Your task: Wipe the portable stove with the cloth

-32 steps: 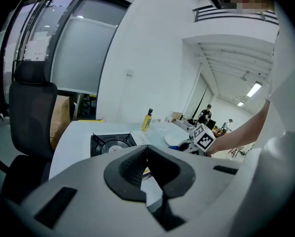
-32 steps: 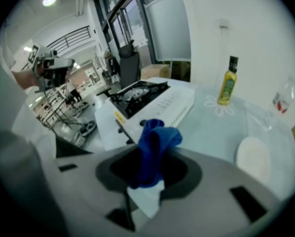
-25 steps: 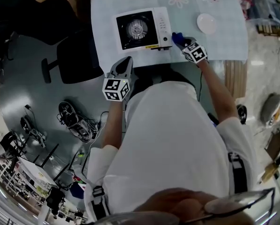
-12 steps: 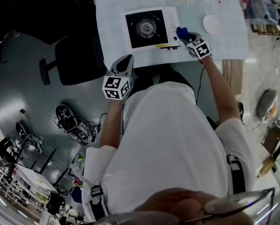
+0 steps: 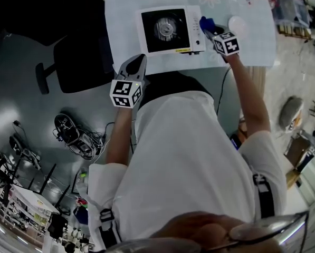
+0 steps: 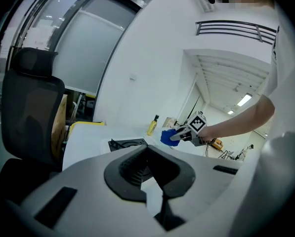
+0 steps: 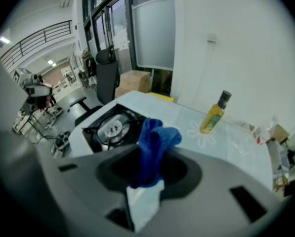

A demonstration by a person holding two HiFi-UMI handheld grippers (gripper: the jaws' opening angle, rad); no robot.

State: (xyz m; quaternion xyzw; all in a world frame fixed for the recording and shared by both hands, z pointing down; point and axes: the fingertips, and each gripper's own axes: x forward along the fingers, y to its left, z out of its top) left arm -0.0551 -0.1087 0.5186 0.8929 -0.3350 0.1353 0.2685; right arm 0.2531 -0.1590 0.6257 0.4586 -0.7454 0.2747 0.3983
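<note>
Right gripper (image 5: 212, 34) pinches the bunched blue cloth (image 7: 152, 142) just over the stove (image 5: 168, 29)'s right edge, likely poised to start wiping, while the left gripper (image 5: 137, 67), fingers pressed together on nothing, hangs off the table (image 5: 247, 49)'s near edge, out of the way.

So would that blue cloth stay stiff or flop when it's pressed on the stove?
Probably floppy: the blue cloth bunches in soft folds, pinched by the right gripper. Likely light, as that pinch alone holds it up. It should mould to the portable stove.
</note>
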